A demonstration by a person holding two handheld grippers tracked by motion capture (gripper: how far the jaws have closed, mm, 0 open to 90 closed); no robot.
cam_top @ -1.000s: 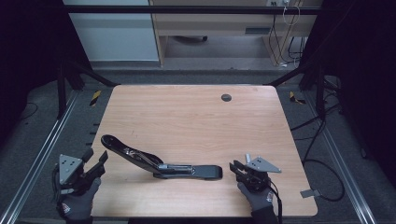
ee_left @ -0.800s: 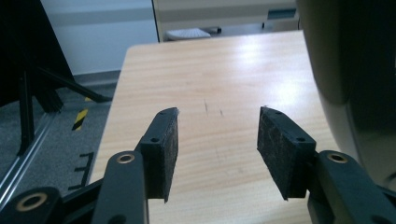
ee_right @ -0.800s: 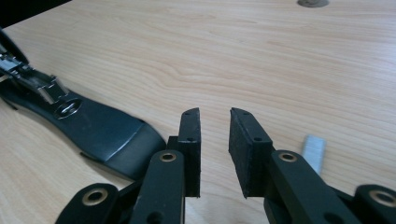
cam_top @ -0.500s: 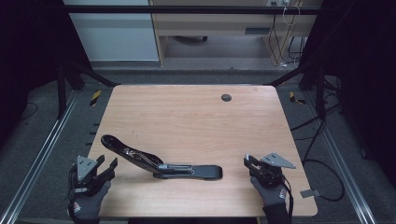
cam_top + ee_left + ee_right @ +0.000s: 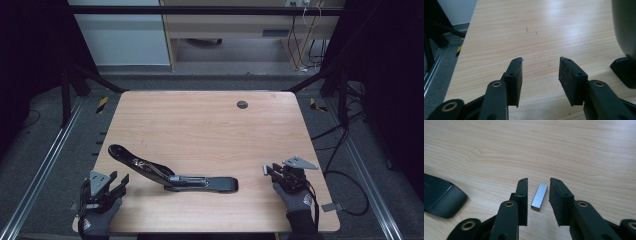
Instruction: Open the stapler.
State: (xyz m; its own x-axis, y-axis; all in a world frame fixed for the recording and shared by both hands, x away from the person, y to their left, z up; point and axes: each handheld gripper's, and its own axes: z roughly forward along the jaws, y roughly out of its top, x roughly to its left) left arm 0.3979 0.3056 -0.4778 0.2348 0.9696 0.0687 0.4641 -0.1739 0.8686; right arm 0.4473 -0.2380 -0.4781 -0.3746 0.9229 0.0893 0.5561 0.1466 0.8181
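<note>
Since the earlier frame, both grippers have been drawn nearer, the right gripper [image 5: 270,170] away from the open stapler [image 5: 172,175] on the surface [image 5: 210,130]. Beside the stapler, the left gripper [image 5: 540,71] is seen empty, jaws closing. A staple strip [image 5: 539,195] lies untouched between the right gripper's opening jaws.

One camera sits high above the near side, looking down and forward at the whole table [image 5: 200,120]. Two cameras ride low and close on the grippers. All see the open stapler [image 5: 172,175].
</note>
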